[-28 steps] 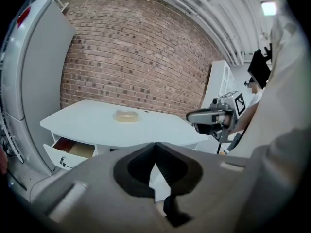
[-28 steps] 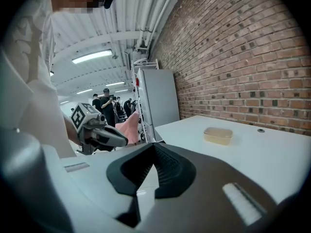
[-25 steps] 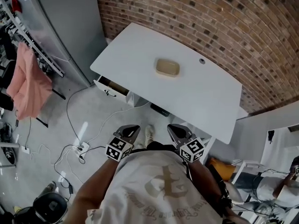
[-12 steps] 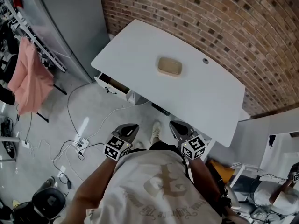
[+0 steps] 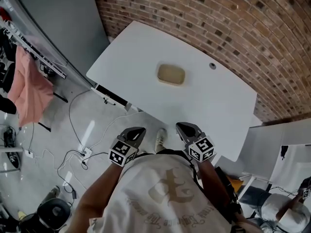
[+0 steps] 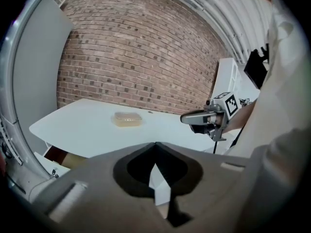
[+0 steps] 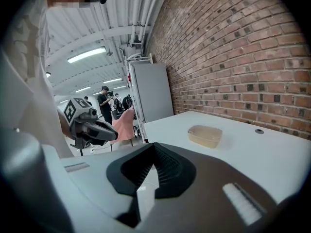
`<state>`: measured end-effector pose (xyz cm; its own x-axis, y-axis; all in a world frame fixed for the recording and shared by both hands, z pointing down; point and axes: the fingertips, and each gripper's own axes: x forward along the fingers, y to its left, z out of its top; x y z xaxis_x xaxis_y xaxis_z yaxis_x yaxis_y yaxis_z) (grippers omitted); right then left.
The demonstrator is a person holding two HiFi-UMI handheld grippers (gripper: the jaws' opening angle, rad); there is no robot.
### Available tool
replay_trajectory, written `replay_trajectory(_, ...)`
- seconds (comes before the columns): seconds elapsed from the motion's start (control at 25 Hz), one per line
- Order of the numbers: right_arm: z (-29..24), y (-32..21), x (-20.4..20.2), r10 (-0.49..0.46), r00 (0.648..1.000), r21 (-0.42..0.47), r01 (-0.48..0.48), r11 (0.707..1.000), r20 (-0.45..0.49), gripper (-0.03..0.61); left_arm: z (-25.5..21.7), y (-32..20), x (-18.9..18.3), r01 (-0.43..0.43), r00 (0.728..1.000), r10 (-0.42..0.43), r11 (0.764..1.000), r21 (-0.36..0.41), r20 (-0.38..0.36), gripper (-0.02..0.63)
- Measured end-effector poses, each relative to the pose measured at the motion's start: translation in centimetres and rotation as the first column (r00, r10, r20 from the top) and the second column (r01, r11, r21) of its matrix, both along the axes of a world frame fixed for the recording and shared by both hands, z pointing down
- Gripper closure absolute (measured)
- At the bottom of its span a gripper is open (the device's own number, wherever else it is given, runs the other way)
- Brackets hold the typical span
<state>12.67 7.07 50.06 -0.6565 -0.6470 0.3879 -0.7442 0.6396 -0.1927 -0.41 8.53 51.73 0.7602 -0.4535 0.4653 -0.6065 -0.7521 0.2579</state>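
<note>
1. My left gripper (image 6: pixel 155 144) is closed: its jaw tips meet, and nothing sits between them. My right gripper (image 7: pixel 154 145) is the same, tips together and empty.

2. I hold both close to my waist, side by side and level, pointing forward. From my head, the left gripper (image 5: pixel 135 131) hangs over the floor (image 5: pixel 97 130), short of the counter's front edge. The right gripper (image 5: pixel 183 127) is about at that edge. Neither touches anything.

3. The nearest loose thing is a shallow, translucent beige tub (image 5: pixel 171 74). It lies ahead of both grippers, near the middle of the counter (image 5: pixel 131 57), about midway between the front and back edges.

4. The tub stands well apart from both grippers. It lies ahead and to the right of the left one, and ahead and slightly to the left of the right one. I judge the right gripper the nearer.

5. Its long axis runs along the counter's length, parallel to the back edge, so its long side faces me. It shows in the left gripper view (image 6: pixel 128 119) and the right gripper view (image 7: pixel 204 135).

6. Nothing else lies near the tub. A small round hole (image 5: pixel 212 66) sits towards the back edge, to its right.

7. Under the counter's left front corner a drawer (image 5: pixel 111 97) stands slightly open.

8. A brick wall (image 5: pixel 233 28) runs behind the back edge. A grey cabinet (image 5: pixel 63 18) stands off the left end, and cables (image 5: pixel 80 152) trail on the floor.
</note>
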Motion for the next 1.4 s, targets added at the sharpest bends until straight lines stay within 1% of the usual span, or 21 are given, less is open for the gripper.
replay_trajectory(0.2, 0.7, -4.2, 1.4, -0.044, 0.999, -0.007, 0.044, 0.999, -0.02, 0.571, -0.1, -3.7, 1.6, 0.012, 1.0, -0.012, 1.0, -0.002, 0.02, 0.611)
replay_trajectory(0.52, 2.3, -10.7, 3.2, -0.15, 0.985, -0.027, 0.148, 0.989, -0.089, 0.571, 0.3, -8.6, 3.4, 0.076, 0.995, -0.075, 0.997, -0.015, 0.058, 0.611)
replay_trajectory(0.68, 3.2, -13.0, 3.8, -0.183, 0.98, -0.052, 0.18, 0.982, -0.078, 0.571, 0.5, -9.8, 3.8, 0.119, 0.99, -0.118, 0.993, -0.014, 0.079, 0.611)
replay_trajectory(0.84, 3.7, -14.7, 4.0, -0.206, 0.976, -0.073, 0.201, 0.977, -0.068, 0.571, 0.6, -10.5, 3.9, 0.153, 0.985, -0.15, 0.987, -0.037, 0.09, 0.611)
replay_trajectory(1.0, 3.9, -16.1, 3.8, -0.197, 0.978, -0.079, 0.191, 0.978, -0.068, 0.571, 1.2, -10.5, 3.4, 0.157, 0.983, -0.15, 0.986, -0.06, 0.101, 0.611)
replay_trajectory(1.16, 4.1, -17.9, 4.3, -0.158, 0.983, -0.079, 0.15, 0.985, -0.096, 0.571, 2.1, -10.8, 3.2, 0.148, 0.986, -0.14, 0.985, -0.086, 0.09, 0.611)
replay_trajectory(1.28, 4.0, -19.2, 4.5, -0.154, 0.978, -0.073, 0.145, 0.987, -0.138, 0.571, 2.2, -11.4, 3.7, 0.118, 0.991, -0.112, 0.988, -0.096, 0.067, 0.611)
replay_trajectory(1.4, 4.5, -20.4, 4.5, -0.183, 0.96, -0.082, 0.169, 0.982, -0.211, 0.571, 2.1, -12.3, 4.1, 0.085, 0.996, -0.081, 0.992, -0.089, 0.045, 0.611)
